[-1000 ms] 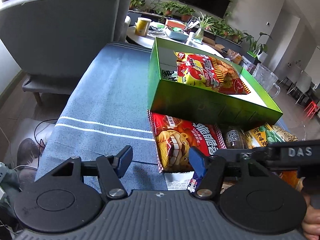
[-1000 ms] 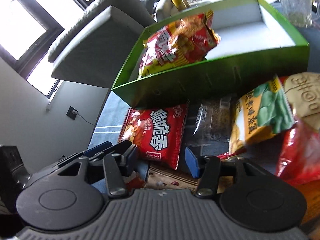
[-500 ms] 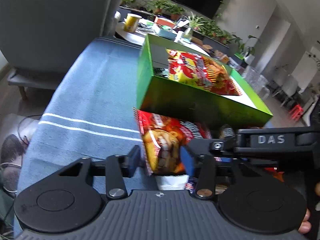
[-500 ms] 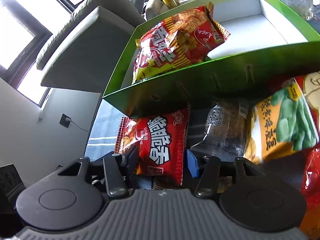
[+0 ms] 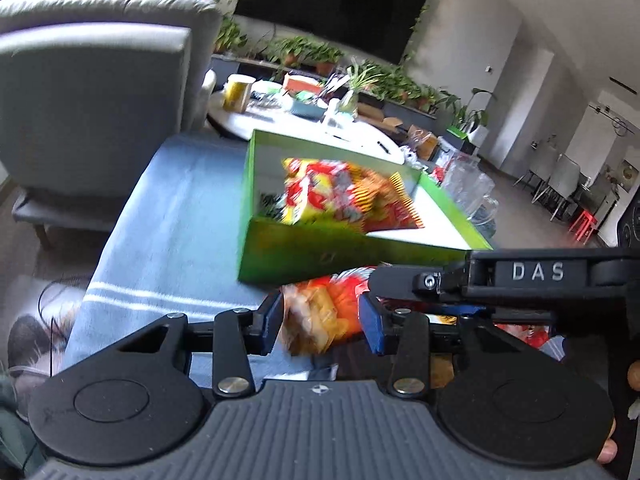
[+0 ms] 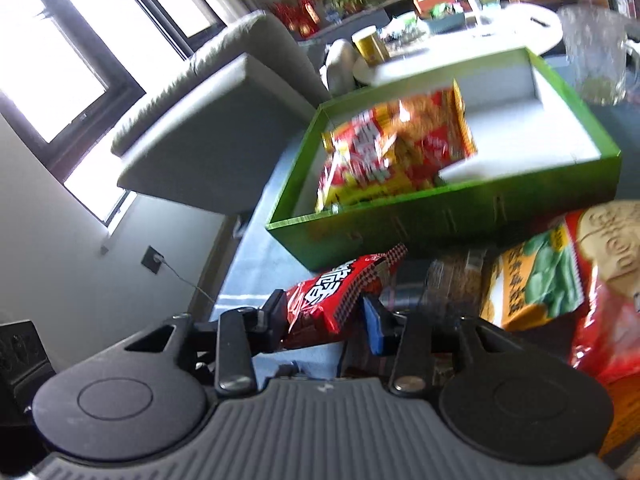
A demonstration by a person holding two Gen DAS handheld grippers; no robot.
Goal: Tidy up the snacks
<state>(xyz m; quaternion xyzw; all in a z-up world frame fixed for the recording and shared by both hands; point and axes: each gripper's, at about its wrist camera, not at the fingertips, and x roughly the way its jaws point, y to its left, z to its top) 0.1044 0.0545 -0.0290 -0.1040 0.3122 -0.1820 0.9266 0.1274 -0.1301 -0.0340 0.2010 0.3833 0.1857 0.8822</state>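
Observation:
A green box (image 5: 320, 254) (image 6: 460, 216) stands on the blue-clothed table and holds a red and yellow snack bag (image 5: 344, 198) (image 6: 400, 148). Both grippers are closed on one red snack bag (image 5: 320, 316) (image 6: 336, 300), lifted in front of the box. My left gripper (image 5: 322, 320) grips one end, my right gripper (image 6: 326, 318) the other. The right gripper's body (image 5: 536, 272) crosses the left wrist view on the right. The frames are blurred by motion.
More snack bags lie in front of the box: a yellow-green pea bag (image 6: 536, 280), a clear dark pack (image 6: 452, 284), a red bag (image 6: 608, 300). A glass mug (image 6: 592, 56) stands right of the box. A grey armchair (image 5: 92, 104) is at the left.
Both grippers have narrowed around the red snack bag and lifted it off the table. The views have tilted up and drawn back from the box.

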